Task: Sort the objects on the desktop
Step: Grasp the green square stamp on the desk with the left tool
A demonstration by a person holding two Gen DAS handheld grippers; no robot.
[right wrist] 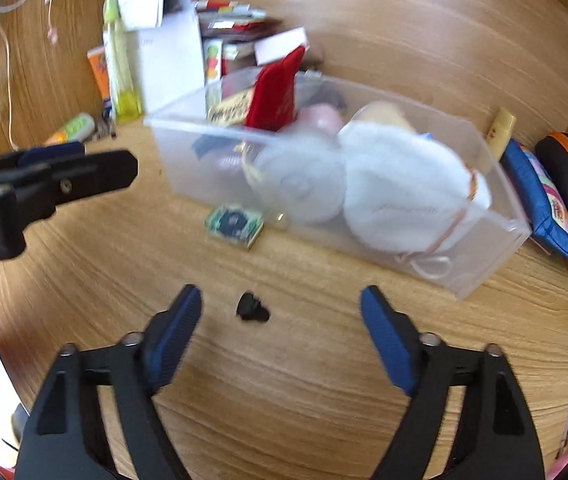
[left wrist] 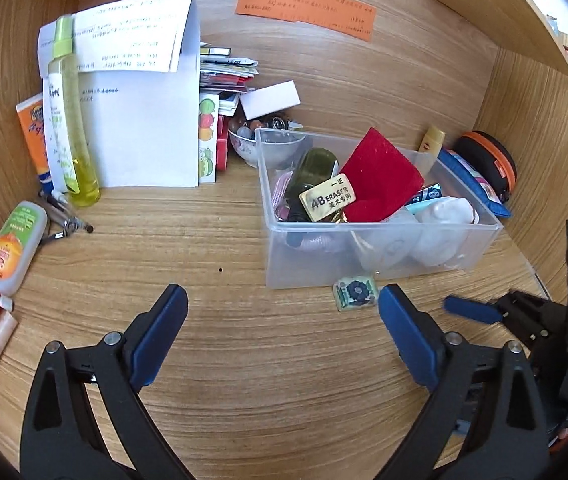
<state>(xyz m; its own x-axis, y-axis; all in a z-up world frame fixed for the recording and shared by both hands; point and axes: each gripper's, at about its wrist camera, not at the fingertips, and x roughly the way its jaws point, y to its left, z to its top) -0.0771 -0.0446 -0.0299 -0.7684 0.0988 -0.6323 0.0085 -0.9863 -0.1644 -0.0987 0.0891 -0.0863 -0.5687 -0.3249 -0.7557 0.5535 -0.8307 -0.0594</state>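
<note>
You've got the wooden desk (left wrist: 243,360) under both tools, and the clear plastic bin (right wrist: 496,216) sitting toward the back right, already loaded with white masks (right wrist: 408,200), a red pouch (left wrist: 380,176) and a 4B eraser (left wrist: 330,198); that bin looks like where the loose bits are headed. Two loose things remain in front of it: the small green patterned square (right wrist: 235,225) lies just beside the bin's near wall, and a tiny black piece (right wrist: 251,307) sits on bare wood nearer to you.

The step in hand, I'd judge, is picking up that black piece with your right tool (right wrist: 281,312); its jaws stand wide apart and grasp nothing, with the piece between the tips but closer to the left finger; shift a touch left so it centres, drop low until the blue pads (right wrist: 384,328) nearly brush the wood, then close slowly; something that small will likely skid or pop out if you pinch off-centre.

Your left tool (left wrist: 281,304) hangs released and empty over open desk, tilted down toward the bin, the green square just inside its right finger; in the right view it juts in from the left edge, so keep the two tools apart as you descend.
</note>
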